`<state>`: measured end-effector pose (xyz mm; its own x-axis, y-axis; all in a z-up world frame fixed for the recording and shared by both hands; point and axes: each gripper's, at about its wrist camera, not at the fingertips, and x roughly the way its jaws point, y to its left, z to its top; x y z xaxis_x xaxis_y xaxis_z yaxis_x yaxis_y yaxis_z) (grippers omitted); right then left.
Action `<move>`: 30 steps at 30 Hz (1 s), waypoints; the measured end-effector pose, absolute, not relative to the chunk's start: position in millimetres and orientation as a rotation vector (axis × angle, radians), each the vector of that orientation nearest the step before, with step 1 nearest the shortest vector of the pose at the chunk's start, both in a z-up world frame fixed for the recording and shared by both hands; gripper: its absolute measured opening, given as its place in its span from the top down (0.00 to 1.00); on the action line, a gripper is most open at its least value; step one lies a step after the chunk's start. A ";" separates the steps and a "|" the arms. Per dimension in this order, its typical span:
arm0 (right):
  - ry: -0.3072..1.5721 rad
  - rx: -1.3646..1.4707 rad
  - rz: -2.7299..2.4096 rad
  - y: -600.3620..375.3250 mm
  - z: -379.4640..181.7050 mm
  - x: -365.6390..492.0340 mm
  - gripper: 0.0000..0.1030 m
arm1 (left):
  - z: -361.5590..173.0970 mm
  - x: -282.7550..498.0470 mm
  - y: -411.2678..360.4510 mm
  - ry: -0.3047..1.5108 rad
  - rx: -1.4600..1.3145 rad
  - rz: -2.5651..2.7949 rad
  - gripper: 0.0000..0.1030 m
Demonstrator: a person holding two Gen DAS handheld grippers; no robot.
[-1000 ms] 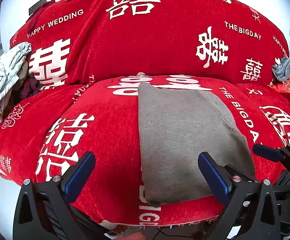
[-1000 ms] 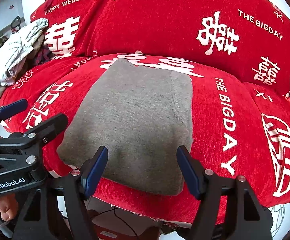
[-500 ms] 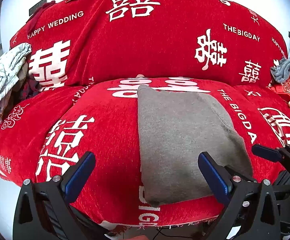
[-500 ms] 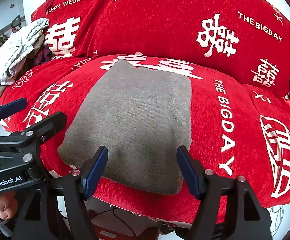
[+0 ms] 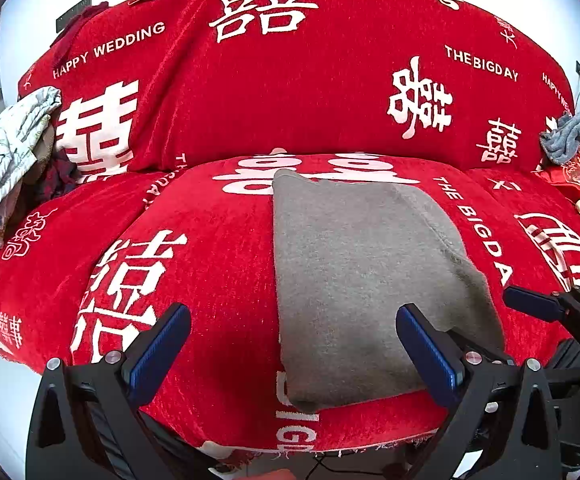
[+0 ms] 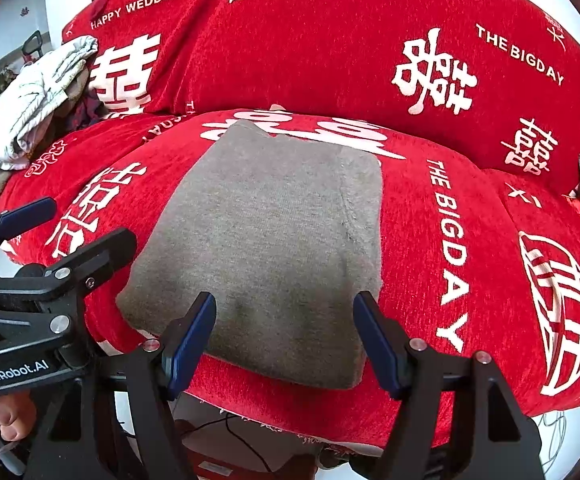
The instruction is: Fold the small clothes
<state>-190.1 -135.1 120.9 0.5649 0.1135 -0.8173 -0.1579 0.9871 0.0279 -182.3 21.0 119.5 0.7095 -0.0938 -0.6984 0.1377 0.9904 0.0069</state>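
The grey knitted cloth, folded into a flat rectangle [image 5: 370, 280], lies on the seat of the sofa with the red cover printed with white characters and words [image 5: 217, 248]. Its near short edge is at the front edge of the seat, and its far edge reaches almost to the line where the seat meets the backrest. In the right wrist view the same grey folded cloth [image 6: 265, 248] is in the middle of the seat, and along its right side a thicker folded band is visible.

The left tongs [image 5: 292, 350] hover just above the front edge of the seat. Their two blue pads stand wide apart; the right pad is over the near part of the cloth, the left pad is over the red cover, and nothing is clamped between them. The right tongs [image 6: 285, 338] are also apart, with both blue pads over the near edge of the cloth, not pressing on it.

At the left end of the sofa, against the backrest, lies a crumpled white garment with thin lines [image 5: 5, 160], well apart from the folded cloth. At the right end lies a crumpled grey-blue soft cloth [image 5: 574, 136].
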 end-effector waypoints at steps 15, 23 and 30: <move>0.955 -0.052 0.160 -135.5 120.9 -190.2 0.28 | 119.0 -181.8 21.5 0.778 0.053 -0.138 0.00; 0.954 -0.053 0.162 -135.8 120.7 -190.3 0.28 | 118.1 -182.0 21.9 0.780 0.052 -0.137 0.00; 0.954 -0.053 0.160 -135.5 120.5 -190.6 0.28 | 117.8 -182.9 21.8 0.778 0.055 -0.139 0.00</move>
<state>-190.6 -135.5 120.5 0.5677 0.1129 -0.8154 -0.1594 0.9869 0.0257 -182.9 21.8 117.8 0.7036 -0.1040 -0.7029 0.1449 0.9894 -0.0014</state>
